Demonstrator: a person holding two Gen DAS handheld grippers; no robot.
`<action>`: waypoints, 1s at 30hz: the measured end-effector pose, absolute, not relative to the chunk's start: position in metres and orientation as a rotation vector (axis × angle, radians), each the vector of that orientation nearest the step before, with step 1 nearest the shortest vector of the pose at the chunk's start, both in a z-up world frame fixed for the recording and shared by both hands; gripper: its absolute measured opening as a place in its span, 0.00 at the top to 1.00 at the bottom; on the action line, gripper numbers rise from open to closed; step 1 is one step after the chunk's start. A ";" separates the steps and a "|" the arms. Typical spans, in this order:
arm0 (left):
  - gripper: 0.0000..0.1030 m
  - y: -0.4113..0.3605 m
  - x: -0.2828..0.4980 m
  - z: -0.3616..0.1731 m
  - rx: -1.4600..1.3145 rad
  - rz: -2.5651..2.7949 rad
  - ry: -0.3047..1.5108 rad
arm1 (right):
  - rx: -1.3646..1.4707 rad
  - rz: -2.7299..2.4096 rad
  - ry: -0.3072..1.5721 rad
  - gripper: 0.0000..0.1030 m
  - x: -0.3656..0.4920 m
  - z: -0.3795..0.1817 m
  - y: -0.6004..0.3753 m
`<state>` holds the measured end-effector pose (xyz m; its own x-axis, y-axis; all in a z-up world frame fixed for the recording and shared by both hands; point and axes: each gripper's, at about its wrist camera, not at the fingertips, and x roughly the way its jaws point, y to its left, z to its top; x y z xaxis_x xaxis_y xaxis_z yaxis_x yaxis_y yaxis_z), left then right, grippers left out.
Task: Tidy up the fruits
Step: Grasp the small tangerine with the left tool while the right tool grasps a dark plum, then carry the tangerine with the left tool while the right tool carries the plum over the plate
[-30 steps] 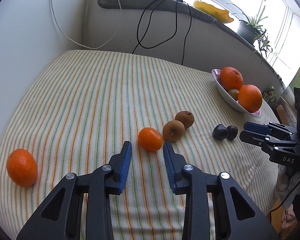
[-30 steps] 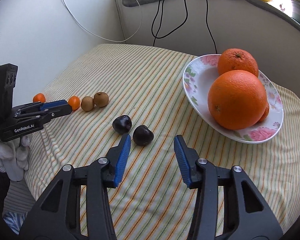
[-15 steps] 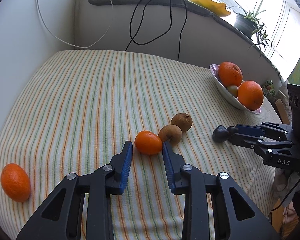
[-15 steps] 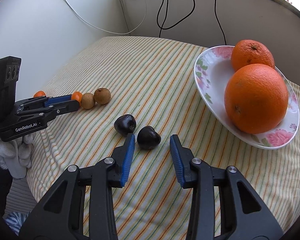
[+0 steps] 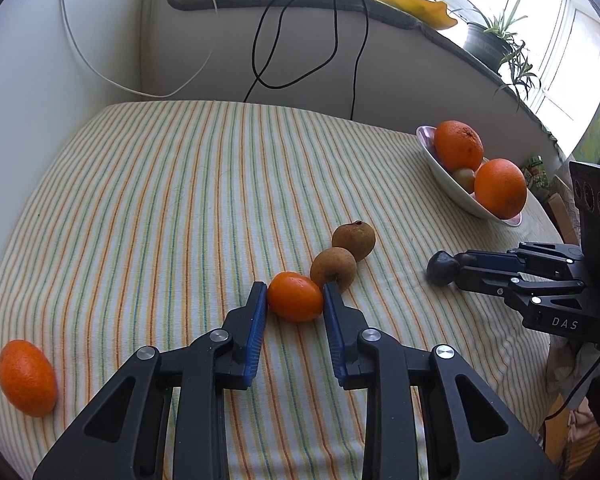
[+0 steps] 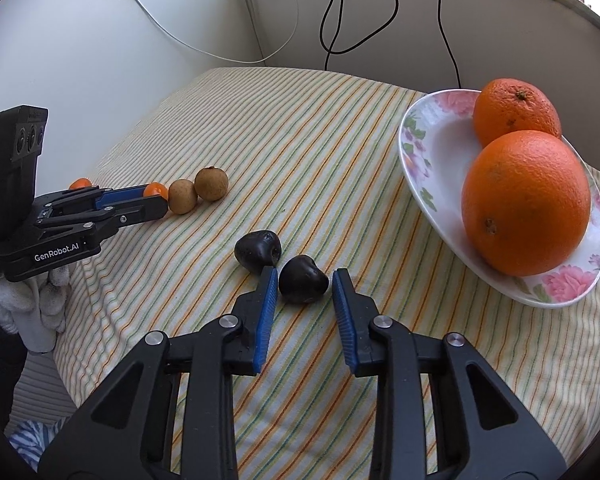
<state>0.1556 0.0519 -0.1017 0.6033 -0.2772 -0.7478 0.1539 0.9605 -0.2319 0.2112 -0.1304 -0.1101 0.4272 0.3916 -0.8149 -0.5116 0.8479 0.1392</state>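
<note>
While both grippers close at once, I want each squeeze gentle and square. My left gripper (image 5: 295,294) has its pads against a small tangerine (image 5: 295,297) near the middle of the tabletop (image 5: 180,184), apparently pinching it; a brown fruit (image 5: 333,269) touches it behind, so I'd lift straight up. My right gripper (image 6: 305,283) is closing around a dark plum (image 6: 302,285) near the plate (image 6: 428,168); the near pad seems to touch, the far pad shows a sliver of gap, so nothing is gripped yet. I'd finish that squeeze slowly, since the plum looks soft.

Only the left view shows another tangerine (image 5: 27,377) by the tabletop's left edge and a small greenish fruit (image 5: 465,176) between the plate's oranges (image 5: 499,188). Only the right view shows the second plum (image 6: 257,250) clearly and the gloved hand (image 6: 28,304).
</note>
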 end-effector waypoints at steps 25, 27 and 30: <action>0.75 0.046 0.140 -0.076 -0.185 -0.280 0.817 | -0.072 0.586 0.913 0.76 0.185 -0.082 -0.158; 0.75 0.039 0.140 -0.072 -0.184 -0.295 0.809 | -0.060 0.578 0.898 0.76 0.181 -0.077 -0.165; 0.75 0.027 0.141 -0.066 -0.182 -0.325 0.797 | -0.049 0.566 0.882 0.75 0.178 -0.069 -0.176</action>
